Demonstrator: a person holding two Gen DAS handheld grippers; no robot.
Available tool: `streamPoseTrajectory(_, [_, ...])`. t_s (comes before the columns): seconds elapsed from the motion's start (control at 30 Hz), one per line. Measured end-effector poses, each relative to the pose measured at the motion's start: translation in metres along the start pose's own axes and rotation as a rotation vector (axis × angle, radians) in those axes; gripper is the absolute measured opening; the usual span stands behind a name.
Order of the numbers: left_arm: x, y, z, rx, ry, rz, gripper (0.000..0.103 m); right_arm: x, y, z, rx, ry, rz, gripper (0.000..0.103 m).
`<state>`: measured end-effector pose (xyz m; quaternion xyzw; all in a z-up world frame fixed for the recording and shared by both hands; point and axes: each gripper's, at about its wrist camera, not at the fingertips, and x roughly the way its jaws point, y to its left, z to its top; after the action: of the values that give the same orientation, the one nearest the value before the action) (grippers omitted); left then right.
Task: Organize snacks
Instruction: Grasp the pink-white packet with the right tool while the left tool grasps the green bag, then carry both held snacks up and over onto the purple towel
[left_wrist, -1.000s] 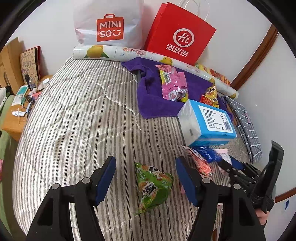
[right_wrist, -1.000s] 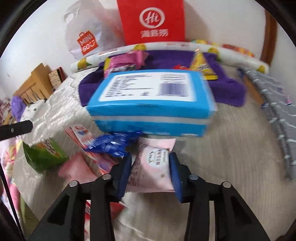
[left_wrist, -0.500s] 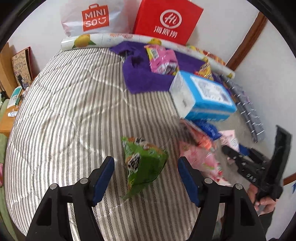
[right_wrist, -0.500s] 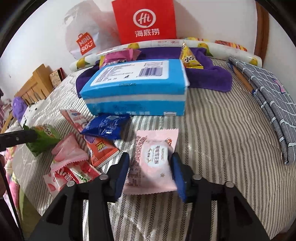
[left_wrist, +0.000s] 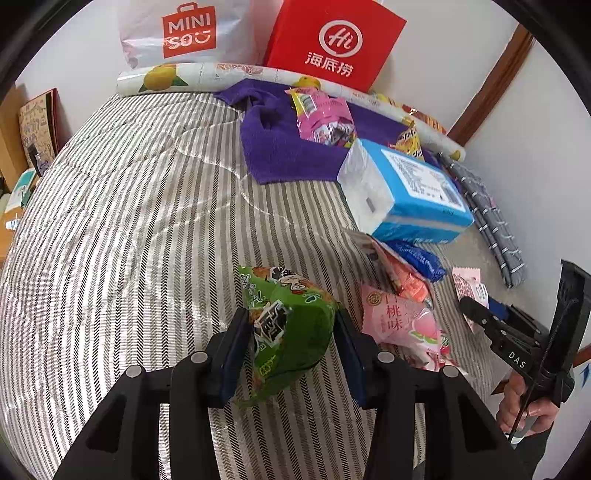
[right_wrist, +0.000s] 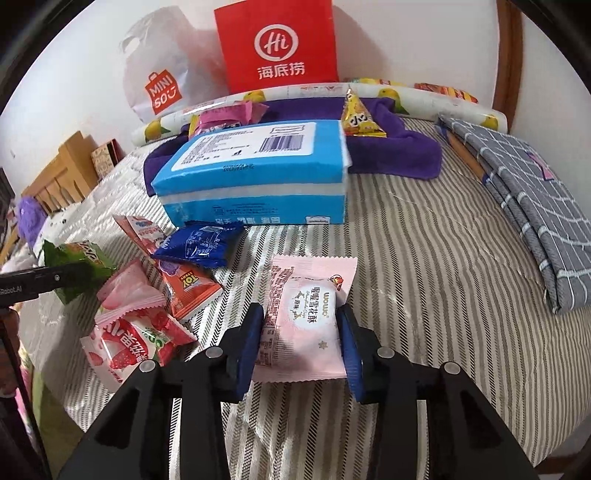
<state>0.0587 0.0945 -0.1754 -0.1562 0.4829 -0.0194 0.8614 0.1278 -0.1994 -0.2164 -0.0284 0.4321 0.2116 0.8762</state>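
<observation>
- Two grippers each clamp a snack: the left gripper (left_wrist: 291, 332), low in its view, is closing its jaws on a green packet (left_wrist: 286, 328), pads pressing both sides.
- The right gripper (right_wrist: 301, 334), low centre of its view, is closing on a pale pink packet (right_wrist: 308, 317) already pinched between its pads.
- Left of the pink packet lies a loose pile: a strawberry packet (right_wrist: 129, 341), an orange packet (right_wrist: 188, 286), a blue packet (right_wrist: 197, 245).
- Above them sits a blue tissue pack (right_wrist: 258, 173) on the striped bedcover (right_wrist: 424, 258), touching a purple towel (right_wrist: 399, 155).
- A red bag (right_wrist: 277, 44) stands against the wall, top centre.
</observation>
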Motion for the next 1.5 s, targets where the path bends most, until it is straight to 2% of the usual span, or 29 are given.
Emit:
streamPoseTrajectory(0.2, [-0.013, 0.000, 0.005, -0.002, -0.029, -0.014, 0.043, -0.017, -0.006, 0.007, 0.034, -0.036, 0.028, 0.041])
streamPoseTrajectory(0.3, [-0.019, -0.005, 0.009, -0.002, -0.038, -0.063, 0.043, -0.026, -0.010, 0.013, 0.056, -0.055, 0.049, 0.041])
streamPoseTrajectory(0.67, [-0.026, -0.052, 0.037, 0.075, -0.089, -0.118, 0.043, -0.047, -0.018, 0.051, 0.077, -0.114, 0.051, 0.041])
streamPoseTrajectory(1.07, [-0.023, -0.093, 0.101, 0.151, -0.145, -0.092, 0.043, -0.052, -0.001, 0.122, -0.008, -0.205, 0.059, 0.041])
streamPoseTrajectory(1.3, [-0.013, -0.101, 0.144, 0.160, -0.171, -0.055, 0.043, -0.035, -0.007, 0.164, -0.012, -0.215, 0.067, 0.041])
streamPoseTrajectory(1.5, [0.001, -0.098, 0.179, 0.144, -0.177, -0.052, 0.043, -0.012, -0.018, 0.203, 0.021, -0.208, 0.072, 0.041])
